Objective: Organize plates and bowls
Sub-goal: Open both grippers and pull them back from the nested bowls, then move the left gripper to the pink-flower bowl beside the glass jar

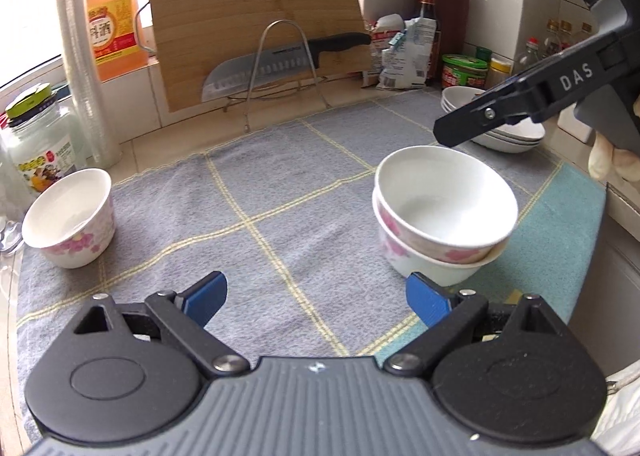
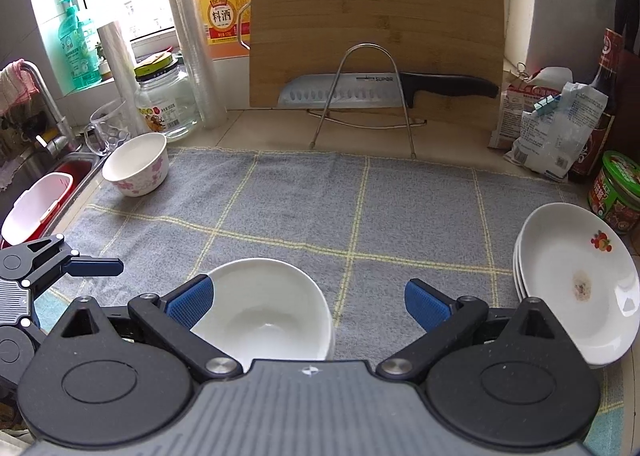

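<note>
Two flowered white bowls are nested in a stack point(image 1: 442, 211) on the grey checked towel point(image 1: 280, 191), just beyond my open, empty left gripper point(image 1: 316, 302). The stack shows under my right gripper in the right wrist view point(image 2: 272, 312). A third flowered bowl point(image 1: 70, 217) stands alone at the towel's left edge, also far left in the right wrist view point(image 2: 138, 163). A stack of white plates point(image 2: 576, 284) sits at the right. My right gripper point(image 2: 310, 300) is open and empty above the bowl stack; its arm shows in the left wrist view point(image 1: 520, 103).
A bamboo cutting board point(image 2: 376, 23) and a knife point(image 2: 384, 89) in a wire rack stand at the back. Jars, bottles and bags line the back and right point(image 2: 552, 123). A glass jar point(image 2: 166, 101) and the sink point(image 2: 36, 191) lie left.
</note>
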Demonstrator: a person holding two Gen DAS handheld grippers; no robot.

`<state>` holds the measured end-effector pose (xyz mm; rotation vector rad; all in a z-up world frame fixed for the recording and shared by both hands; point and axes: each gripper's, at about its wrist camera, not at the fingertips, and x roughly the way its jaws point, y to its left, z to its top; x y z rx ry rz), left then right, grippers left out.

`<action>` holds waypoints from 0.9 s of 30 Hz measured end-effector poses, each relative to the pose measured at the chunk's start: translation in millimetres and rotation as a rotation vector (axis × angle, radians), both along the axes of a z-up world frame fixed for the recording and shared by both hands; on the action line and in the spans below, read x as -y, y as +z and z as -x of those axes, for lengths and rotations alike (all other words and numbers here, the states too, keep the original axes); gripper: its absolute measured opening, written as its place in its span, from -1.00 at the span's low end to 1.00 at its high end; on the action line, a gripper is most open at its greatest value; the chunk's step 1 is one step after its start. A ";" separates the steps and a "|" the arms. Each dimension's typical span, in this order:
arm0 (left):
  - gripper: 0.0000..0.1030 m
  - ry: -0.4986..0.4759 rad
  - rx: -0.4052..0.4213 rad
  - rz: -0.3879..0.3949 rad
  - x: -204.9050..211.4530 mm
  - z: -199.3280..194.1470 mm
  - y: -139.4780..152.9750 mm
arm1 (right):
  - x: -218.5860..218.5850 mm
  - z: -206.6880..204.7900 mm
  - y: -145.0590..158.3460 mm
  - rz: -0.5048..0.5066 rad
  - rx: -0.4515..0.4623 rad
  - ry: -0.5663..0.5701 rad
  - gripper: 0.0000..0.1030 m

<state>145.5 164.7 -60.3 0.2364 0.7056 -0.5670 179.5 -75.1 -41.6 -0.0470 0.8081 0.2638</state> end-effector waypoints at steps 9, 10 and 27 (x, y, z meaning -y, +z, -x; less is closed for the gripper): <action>0.87 0.177 0.030 -0.040 -38.0 -5.0 5.3 | -59.7 -15.9 -0.1 0.014 0.014 0.161 1.00; 0.87 0.204 0.037 -0.045 -42.2 -5.1 6.3 | -64.7 -17.0 -0.2 0.013 0.019 0.179 1.00; 0.87 0.467 0.067 -0.103 -69.4 -13.7 54.8 | -110.4 -4.2 3.6 0.028 0.188 0.403 1.00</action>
